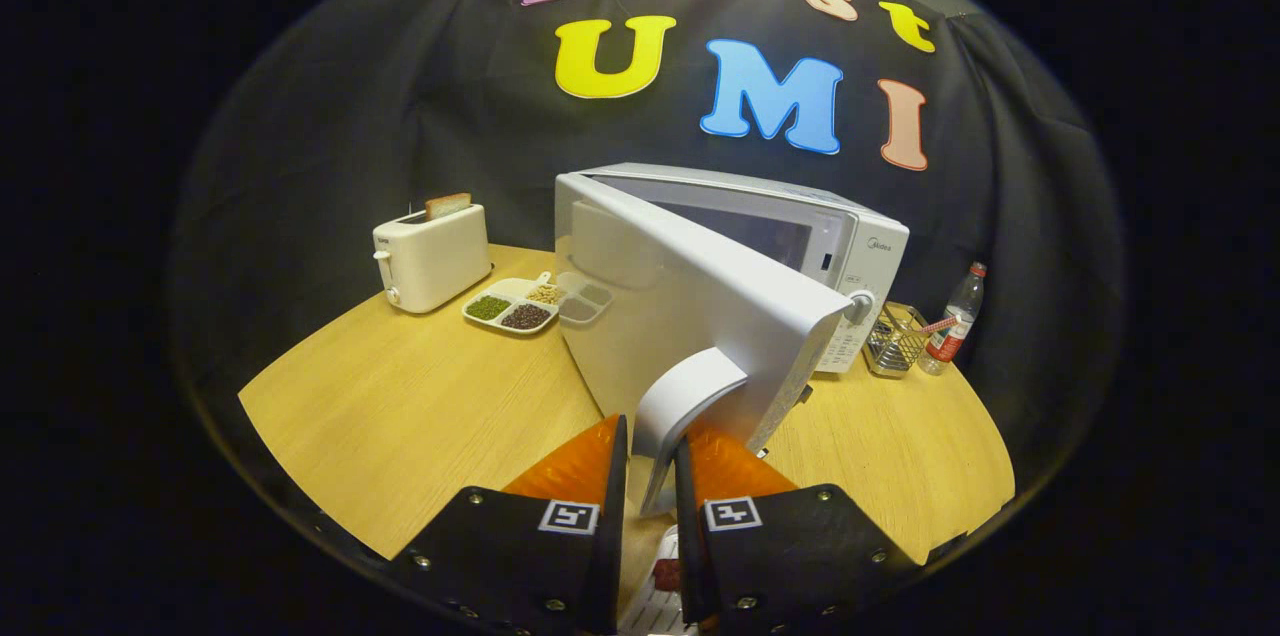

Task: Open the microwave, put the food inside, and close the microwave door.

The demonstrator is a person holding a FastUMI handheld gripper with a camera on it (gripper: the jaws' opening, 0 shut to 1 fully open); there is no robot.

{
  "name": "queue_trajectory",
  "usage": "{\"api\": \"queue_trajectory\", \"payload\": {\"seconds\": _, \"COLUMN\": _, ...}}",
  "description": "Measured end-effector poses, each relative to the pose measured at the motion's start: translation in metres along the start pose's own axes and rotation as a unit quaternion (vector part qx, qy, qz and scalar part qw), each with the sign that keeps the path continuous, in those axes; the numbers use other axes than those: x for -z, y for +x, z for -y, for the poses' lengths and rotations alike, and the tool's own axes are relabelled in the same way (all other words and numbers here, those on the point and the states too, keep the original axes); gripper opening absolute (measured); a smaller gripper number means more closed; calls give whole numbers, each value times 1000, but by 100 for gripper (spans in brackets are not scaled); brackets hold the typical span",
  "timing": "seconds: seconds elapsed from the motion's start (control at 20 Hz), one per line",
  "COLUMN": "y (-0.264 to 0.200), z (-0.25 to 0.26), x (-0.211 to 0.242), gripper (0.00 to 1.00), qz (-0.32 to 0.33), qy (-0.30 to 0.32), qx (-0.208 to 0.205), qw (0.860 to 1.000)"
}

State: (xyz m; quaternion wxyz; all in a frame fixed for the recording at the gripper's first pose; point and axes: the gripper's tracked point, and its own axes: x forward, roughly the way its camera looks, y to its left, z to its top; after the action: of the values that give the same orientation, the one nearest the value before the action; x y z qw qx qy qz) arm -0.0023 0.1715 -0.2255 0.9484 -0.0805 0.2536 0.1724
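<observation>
**Door handle clamped, door part open**

The gripper [652,461] is nearest the camera, its two fingers [585,461] closed on the door handle [685,406], one on each side. The handle sits at the free edge of the door [690,306], which stands swung out from the microwave [800,226] toward the camera, hinged at the oven's left side. The cavity behind the door is partly exposed.

Handling, as judged: the door is a rigid, light panel turning on a fixed hinge. It should follow an arc, not a straight pull. The handle is smooth, curved plastic and could slip between the fingers if pulled at an angle. Hold it mid-length. The oven may slide on the table [420,416] if tugged hard.

The food is probably the divided tray [515,304] of beans and grains, lying on the table left of the door and just beside a toaster [432,256] with a bread slice [448,205] in it. Its contents are loose, so carry it level, gripped at the rim.

Right of the oven stand a wire basket [895,341] and a bottle [955,321].

Markings: a small brand mark on the control panel [860,286], too small to read reliably. The bottle label is illegible.
</observation>
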Motion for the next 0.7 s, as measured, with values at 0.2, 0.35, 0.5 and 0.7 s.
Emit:
{"api": "queue_trajectory", "payload": {"seconds": 0.2, "y": -11, "z": -36, "x": 2, "gripper": 24, "qz": 8, "qy": 2, "qx": -13, "qw": 1000}}
{"api": "queue_trajectory", "payload": {"seconds": 0.35, "y": -16, "z": -63, "x": 6, "gripper": 24, "qz": 12, "qy": 3, "qx": -21, "qw": 1000}}
{"api": "queue_trajectory", "payload": {"seconds": 0.5, "y": -22, "z": -90, "x": 13, "gripper": 24, "qz": 12, "qy": 4, "qx": -38, "qw": 999}}
{"api": "queue_trajectory", "payload": {"seconds": 0.7, "y": -36, "z": -128, "x": 23, "gripper": 24, "qz": 2, "qy": -4, "qx": -77, "qw": 997}}
